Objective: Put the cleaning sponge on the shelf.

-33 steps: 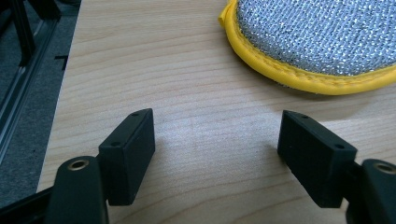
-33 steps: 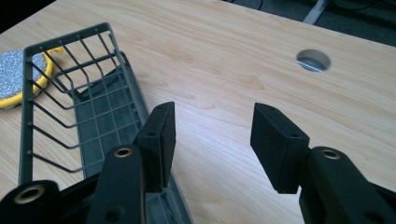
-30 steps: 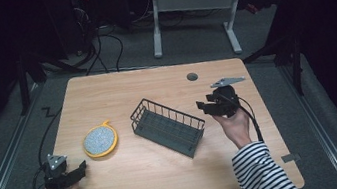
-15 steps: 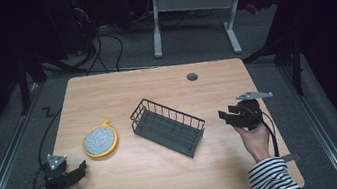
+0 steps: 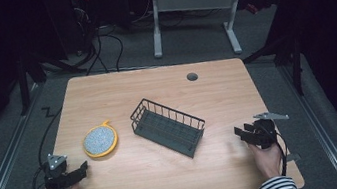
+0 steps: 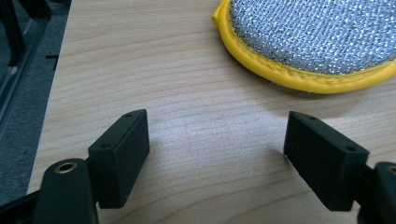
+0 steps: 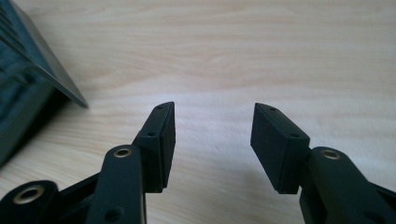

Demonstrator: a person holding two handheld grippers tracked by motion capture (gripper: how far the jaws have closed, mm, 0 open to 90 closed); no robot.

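1. nearest, at the table's near-left corner, the left gripper [image 5: 82, 167] rests low with its jaws spread wide and nothing but bare wood between them; they have just been opening a little further.
2. at the near right, the right gripper [image 5: 241, 133] points left toward the middle of the table, jaws moderately apart and empty, the basket's dark corner showing off to one side in the right gripper view.
3. the step in hand looks like an approach: neither tool holds anything, and the left one faces the scrubber pad [image 5: 100, 140], which lies flat just beyond its tips, left of centre.
4. the next move likely calls for easing the left jaws forward and low so one pad slips under the thin rim.
5. the pad is a round disc of glittery silver mesh edged in stitched yellow binding [image 6: 299, 78], soft and flat.
6. farther in, at the centre, the wire basket [image 5: 168, 126] sits at a slant, a dark rectangular tray of thin metal rods, empty.
7. the table [image 5: 155, 84] is pale smooth woodgrain with a round cable hole [image 5: 192, 77] at its far side.
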